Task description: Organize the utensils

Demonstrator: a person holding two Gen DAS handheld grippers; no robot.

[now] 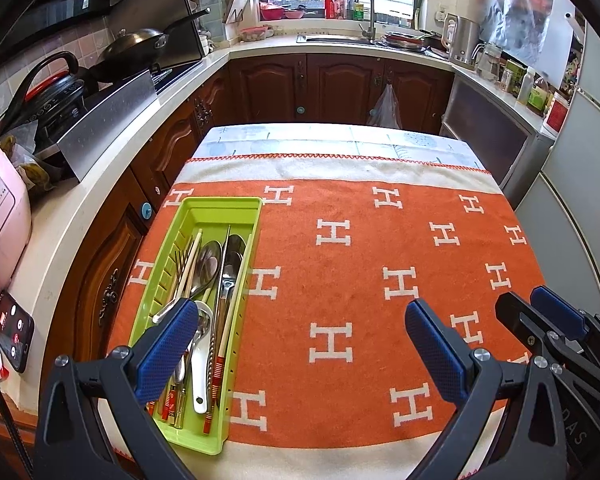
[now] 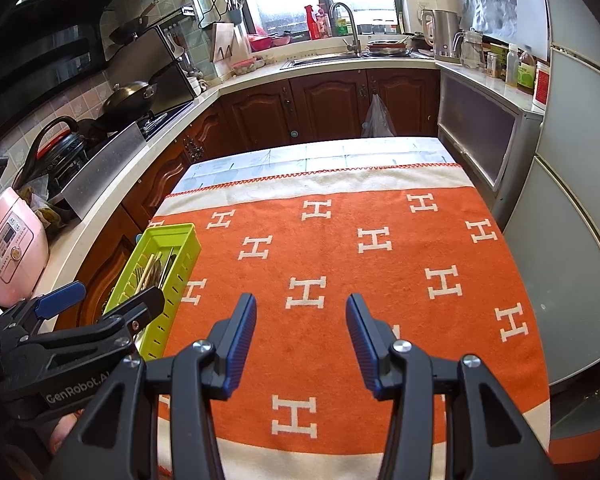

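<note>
Left gripper (image 1: 300, 344), jaws spread wide and holding nothing, hovers over the near left part of the table; its left finger (image 1: 168, 344) overlaps the near end of the green tray (image 1: 220, 208) in the left wrist view, its right finger over bare cloth. Right gripper (image 2: 300, 344), jaws parted with nothing between the blue pads, hangs above the orange cloth (image 2: 340, 280) at the near middle of the table. The tray lies lengthwise along the left edge of the table, on the cloth, running from near to far. Inside it lie the utensils: metal spoons (image 1: 208, 260), a fork (image 1: 179, 264), pale chopsticks (image 1: 190, 264) with red-banded ends toward the near side, and a white spoon handle (image 1: 199, 368). All utensils rest within the tray; which compartment holds each cannot be told exactly. The rest of the patterned cloth is to the right of the tray. A phone (image 1: 12, 330) lies on the counter to the left.
</note>
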